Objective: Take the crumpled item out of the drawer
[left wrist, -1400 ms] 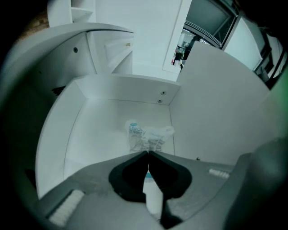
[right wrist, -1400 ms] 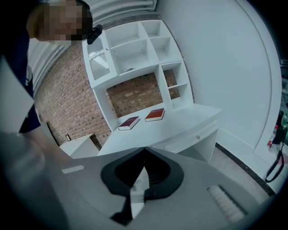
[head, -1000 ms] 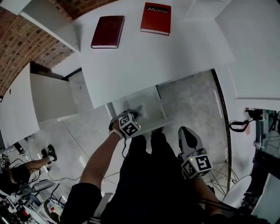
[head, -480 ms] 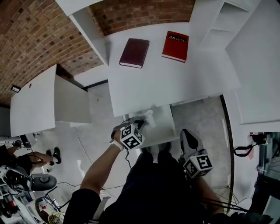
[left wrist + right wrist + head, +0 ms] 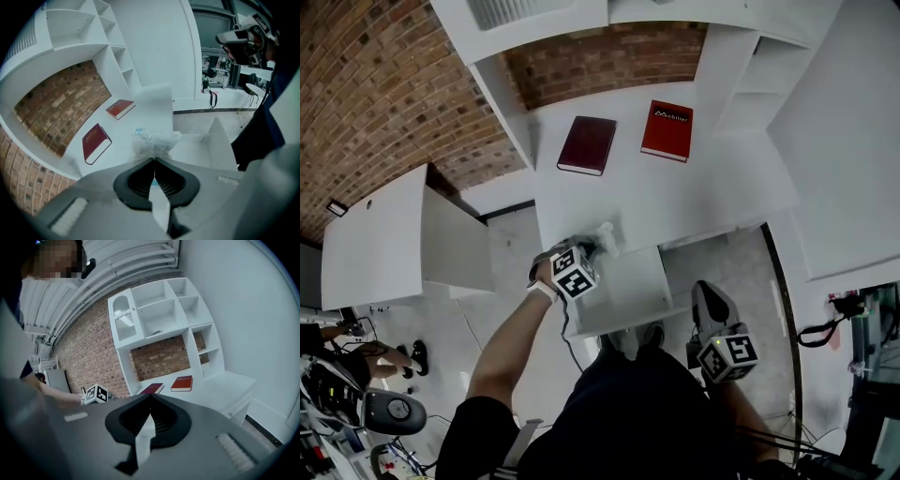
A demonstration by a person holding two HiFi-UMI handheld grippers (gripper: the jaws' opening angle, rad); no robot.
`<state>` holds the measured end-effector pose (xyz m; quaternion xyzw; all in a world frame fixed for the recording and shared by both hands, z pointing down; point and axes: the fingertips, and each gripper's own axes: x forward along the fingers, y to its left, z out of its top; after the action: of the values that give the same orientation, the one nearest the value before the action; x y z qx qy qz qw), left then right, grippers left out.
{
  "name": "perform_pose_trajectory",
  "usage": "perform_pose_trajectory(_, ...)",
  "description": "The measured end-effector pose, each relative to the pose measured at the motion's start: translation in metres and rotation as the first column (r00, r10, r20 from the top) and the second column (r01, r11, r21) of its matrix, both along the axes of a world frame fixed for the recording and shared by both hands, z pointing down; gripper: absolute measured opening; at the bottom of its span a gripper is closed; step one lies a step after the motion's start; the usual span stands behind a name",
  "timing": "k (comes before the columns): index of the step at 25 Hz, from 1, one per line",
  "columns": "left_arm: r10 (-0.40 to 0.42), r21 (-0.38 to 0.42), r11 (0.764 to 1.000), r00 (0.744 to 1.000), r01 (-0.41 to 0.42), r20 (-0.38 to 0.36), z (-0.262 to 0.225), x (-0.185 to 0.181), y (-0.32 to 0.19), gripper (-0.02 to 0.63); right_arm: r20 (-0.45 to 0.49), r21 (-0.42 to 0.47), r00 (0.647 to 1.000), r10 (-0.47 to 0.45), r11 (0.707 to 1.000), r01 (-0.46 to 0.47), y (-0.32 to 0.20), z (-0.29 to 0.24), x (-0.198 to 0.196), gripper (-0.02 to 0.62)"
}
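A crumpled clear plastic item [image 5: 606, 238] hangs above the open white drawer [image 5: 628, 292], level with the desk's front edge. My left gripper [image 5: 594, 249] is shut on it. In the left gripper view the plastic wad [image 5: 153, 142] sticks out past the left gripper [image 5: 154, 159], whose jaws are pressed together on its near end. My right gripper [image 5: 706, 289] hangs low at the right, beside the person's body, jaws together with nothing in them. In the right gripper view the right gripper [image 5: 150, 396] points toward the desk.
A dark red book [image 5: 587, 144] and a red book [image 5: 667, 130] lie on the white desk [image 5: 694, 202]. White shelves [image 5: 159, 315] stand on it against a brick wall. Another white cabinet [image 5: 384, 234] stands at the left. A person's legs are below the drawer.
My left gripper has risen out of the drawer with the crumpled plastic, up to the desk's front edge. The right gripper stays low at the right.
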<state>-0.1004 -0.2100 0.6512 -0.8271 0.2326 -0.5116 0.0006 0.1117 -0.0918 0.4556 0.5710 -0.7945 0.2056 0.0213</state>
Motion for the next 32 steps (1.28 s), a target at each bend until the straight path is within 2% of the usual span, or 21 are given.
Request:
perform_pose_trajectory(10, -0.01, -0.064, 0.998, 0.993, 0.017, 0.115, 0.055, -0.012, -0.062, 0.006, -0.014, -0.036, 0.983, 0.186, 0.982, -0.186, 0.028, 0.004, 0.05, 0.003)
perform_pose_trajectory(17, -0.033, -0.059, 0.997, 0.986, 0.044, 0.166, 0.089, -0.01, -0.083, 0.012, -0.021, -0.06, 0.97, 0.24, 0.969, -0.241, 0.037, 0.012, 0.062, 0.003)
perform_pose_trajectory(22, -0.09, -0.043, 0.994, 0.988, 0.096, 0.13, 0.095, -0.012, -0.091, 0.038, -0.019, -0.076, 0.969, 0.245, 0.966, -0.246, 0.036, 0.015, 0.063, 0.003)
perform_pose_trajectory(25, -0.119, -0.014, 0.993, 0.988, 0.121, 0.1, 0.088, -0.014, -0.096, 0.101, -0.022, -0.083, 0.974, 0.226, 0.97, -0.227, 0.032, 0.017, 0.059, 0.003)
perform_pose_trajectory(32, -0.209, 0.013, 0.978, 0.976, 0.21, -0.055, 0.045, -0.019, -0.099, 0.107, -0.022, -0.086, 0.988, 0.153, 0.984, -0.154, 0.013, 0.022, 0.046, 0.003)
